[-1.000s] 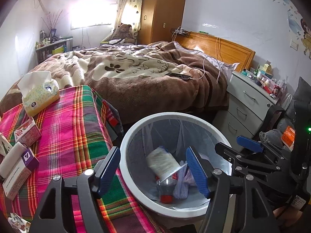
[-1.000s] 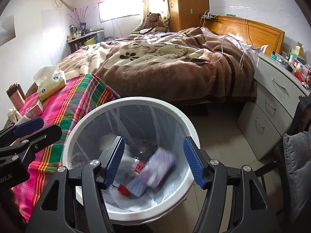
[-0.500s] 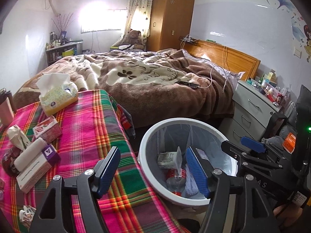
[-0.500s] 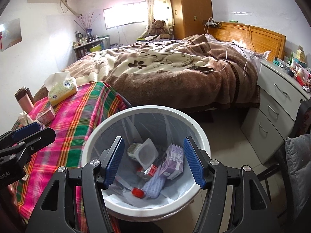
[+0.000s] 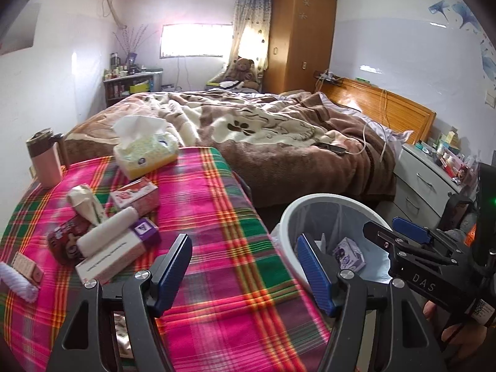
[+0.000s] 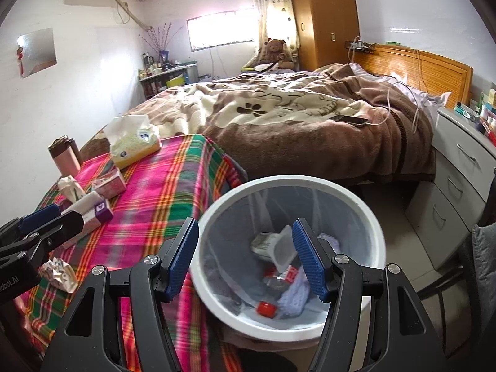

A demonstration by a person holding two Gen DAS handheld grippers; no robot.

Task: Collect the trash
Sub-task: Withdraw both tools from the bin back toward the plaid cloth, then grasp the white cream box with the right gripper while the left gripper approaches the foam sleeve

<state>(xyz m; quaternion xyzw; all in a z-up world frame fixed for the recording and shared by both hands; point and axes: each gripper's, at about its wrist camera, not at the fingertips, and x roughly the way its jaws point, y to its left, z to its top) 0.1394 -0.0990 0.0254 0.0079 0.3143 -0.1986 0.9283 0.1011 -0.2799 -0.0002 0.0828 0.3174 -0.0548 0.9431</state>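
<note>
My left gripper (image 5: 243,260) is open and empty over the pink plaid tablecloth (image 5: 217,210). To its left lie a white and purple box (image 5: 124,248), a white roll (image 5: 105,229), a red packet (image 5: 65,235), a crumpled tissue (image 5: 85,198) and a small pink box (image 5: 136,195). My right gripper (image 6: 245,248) is open and empty above the white trash bin (image 6: 356,198). In the bin lie a white cup (image 6: 283,248), a red-capped bottle (image 6: 266,308) and a purple box (image 5: 348,252). A crumpled wrapper (image 6: 59,271) sits near the table's front.
A tissue box (image 5: 145,152) and a pink flask (image 5: 43,161) stand at the table's far side. Behind the table is a bed (image 5: 279,130) with a brown blanket. A grey drawer unit (image 6: 458,179) stands right of the bin. A dark chair (image 6: 483,263) is at the far right.
My left gripper swung left from above the bin to above the table. My right gripper shifted left a little. The trash that was tumbling in the bin has settled.
</note>
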